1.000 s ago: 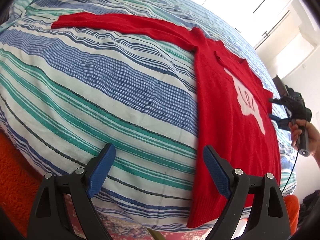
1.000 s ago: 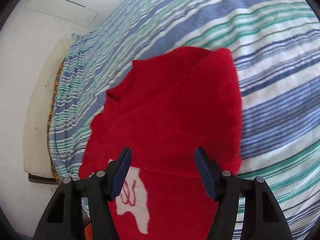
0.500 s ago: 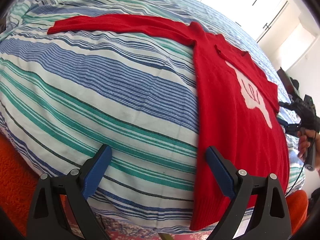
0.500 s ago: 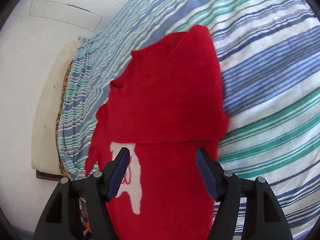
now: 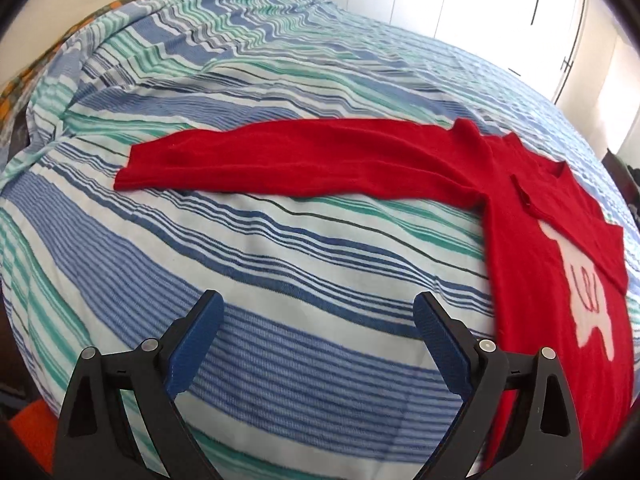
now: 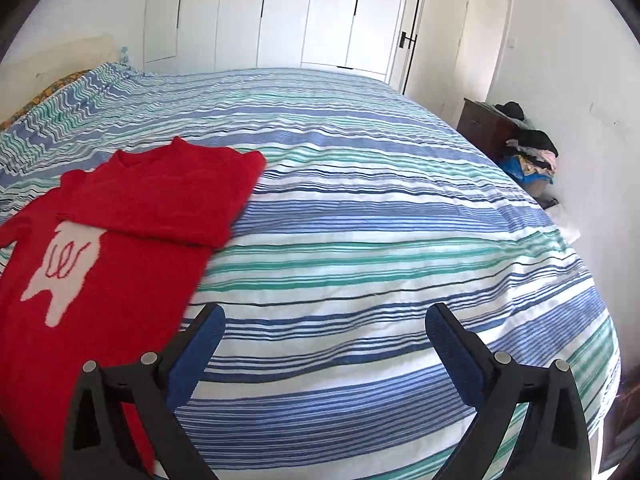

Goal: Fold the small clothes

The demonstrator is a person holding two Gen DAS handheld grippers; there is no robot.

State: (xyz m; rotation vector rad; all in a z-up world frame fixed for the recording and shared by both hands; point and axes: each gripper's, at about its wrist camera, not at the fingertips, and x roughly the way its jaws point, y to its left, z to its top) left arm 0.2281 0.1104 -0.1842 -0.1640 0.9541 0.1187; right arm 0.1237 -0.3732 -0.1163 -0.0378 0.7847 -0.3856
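A small red sweater [image 5: 532, 264] with a white figure on its chest lies flat on the striped bed. In the left wrist view one sleeve [image 5: 288, 160] stretches out straight to the left. In the right wrist view the sweater [image 6: 104, 280] lies at the left, and its other sleeve [image 6: 172, 200] is folded over the chest. My left gripper [image 5: 316, 320] is open and empty above bare bedding, left of the sweater's body. My right gripper [image 6: 324, 328] is open and empty above bare bedding, right of the sweater.
The bed has a blue, green and white striped cover [image 6: 380, 200]. White wardrobe doors [image 6: 280, 12] stand behind it. A dark cabinet [image 6: 484, 128] with a pile of clothes [image 6: 528, 152] stands at the right wall. Orange fabric [image 5: 28, 432] shows below the bed's near edge.
Both grippers have swung away from the sweater's body. The left view now faces the outstretched sleeve. The right view has turned right to open bedding and the room, with the sweater at its left.
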